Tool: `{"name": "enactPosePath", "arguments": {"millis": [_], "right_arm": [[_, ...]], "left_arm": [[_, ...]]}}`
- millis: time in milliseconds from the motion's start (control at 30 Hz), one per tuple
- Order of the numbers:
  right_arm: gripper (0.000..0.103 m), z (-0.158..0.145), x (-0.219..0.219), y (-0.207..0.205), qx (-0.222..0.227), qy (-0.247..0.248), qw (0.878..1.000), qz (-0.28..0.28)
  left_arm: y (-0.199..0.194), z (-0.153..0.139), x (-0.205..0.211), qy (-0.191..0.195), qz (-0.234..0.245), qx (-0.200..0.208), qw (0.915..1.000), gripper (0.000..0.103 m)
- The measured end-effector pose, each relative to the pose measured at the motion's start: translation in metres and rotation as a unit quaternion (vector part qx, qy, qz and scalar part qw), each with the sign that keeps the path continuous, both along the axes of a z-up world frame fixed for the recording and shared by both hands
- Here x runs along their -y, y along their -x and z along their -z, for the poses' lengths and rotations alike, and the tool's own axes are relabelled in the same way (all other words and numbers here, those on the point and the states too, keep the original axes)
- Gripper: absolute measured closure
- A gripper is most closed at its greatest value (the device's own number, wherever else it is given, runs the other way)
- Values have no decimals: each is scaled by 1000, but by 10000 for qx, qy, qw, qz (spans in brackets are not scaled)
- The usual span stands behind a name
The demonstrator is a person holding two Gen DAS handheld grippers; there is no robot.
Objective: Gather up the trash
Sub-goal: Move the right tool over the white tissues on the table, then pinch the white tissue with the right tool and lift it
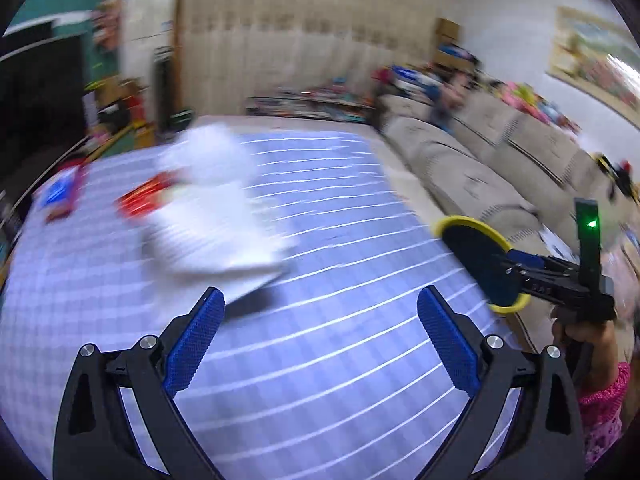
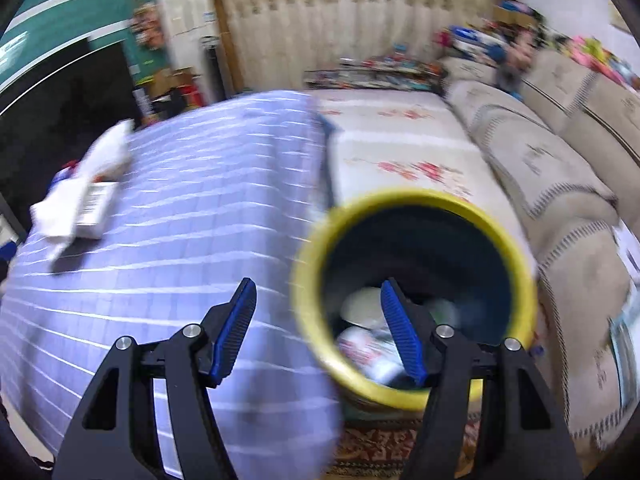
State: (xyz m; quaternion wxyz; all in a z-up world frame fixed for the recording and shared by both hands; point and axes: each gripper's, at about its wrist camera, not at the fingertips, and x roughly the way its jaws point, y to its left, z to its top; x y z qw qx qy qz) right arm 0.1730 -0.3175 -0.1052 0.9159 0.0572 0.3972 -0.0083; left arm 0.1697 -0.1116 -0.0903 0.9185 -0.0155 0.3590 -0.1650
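On the blue checked tablecloth (image 1: 320, 360) lie a blurred white paper or box (image 1: 212, 220), a red wrapper (image 1: 140, 198) beside it, and a blue and red packet (image 1: 60, 196) at the far left. My left gripper (image 1: 320, 292) hangs open over the cloth just short of the white paper, with nothing between its fingers. My right gripper (image 1: 516, 276) holds a dark blue bin with a yellow rim (image 1: 476, 264) at the table's right edge. In the right wrist view the right gripper (image 2: 319, 282) straddles the bin's wall (image 2: 420, 196), one finger inside. Crumpled trash (image 2: 364, 344) lies in the bin. The white paper (image 2: 80, 204) shows far left.
A beige sofa (image 1: 460, 160) runs along the right, with a floral cover (image 2: 400, 152) on the seat beside the table. A patterned rug (image 2: 380, 448) lies below the bin. A hand (image 1: 580, 332) with a pink sleeve (image 1: 604, 400) grips the right tool. Clutter lines the back wall.
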Motion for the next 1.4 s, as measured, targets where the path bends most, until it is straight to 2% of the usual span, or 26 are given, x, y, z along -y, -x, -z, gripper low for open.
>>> {"name": "enactPosePath", "arguments": {"millis": [167,233,333,467,700,833,1000,1067,1200,1400], "right_arm": [[41,-25,-89,-28,303,-151,9949,-948],[41,-34,-127,-39,411,-113,9904,-1312],[41,-43,-172,-54,480,-215,9838,-1715],[42,-44,-212,-74,353,-424,9773,-2048],[42,-33,-226,-103,-21,-684,9766,-2039],[42,-21,-234,-114,-232,-603,9768,-2041],[42,-16,-236,-116,-292,-672,9749,-2101],[53,-16,-236,-115,-299,-765,9729,-2163],[93,-20,-236,-110,-232,-766,9723,-2196],[97,-42,-224,-85,96,-1007,9689,-2258]], "left_arm": [[27,3,-68,-129,-742,126,9971,7],[35,7,-88,-25,-879,97,9961,7],[44,12,-107,90,-989,68,9950,7],[44,17,-108,123,-1040,74,9945,7],[49,22,-114,178,-1153,34,9932,7],[49,27,-117,228,-1169,-45,9929,7],[48,28,-114,218,-1136,-65,9933,7],[47,27,-113,230,-1128,-79,9933,7],[45,29,-111,232,-1137,-120,9932,7],[45,29,-111,230,-1141,-127,9931,7]]}}
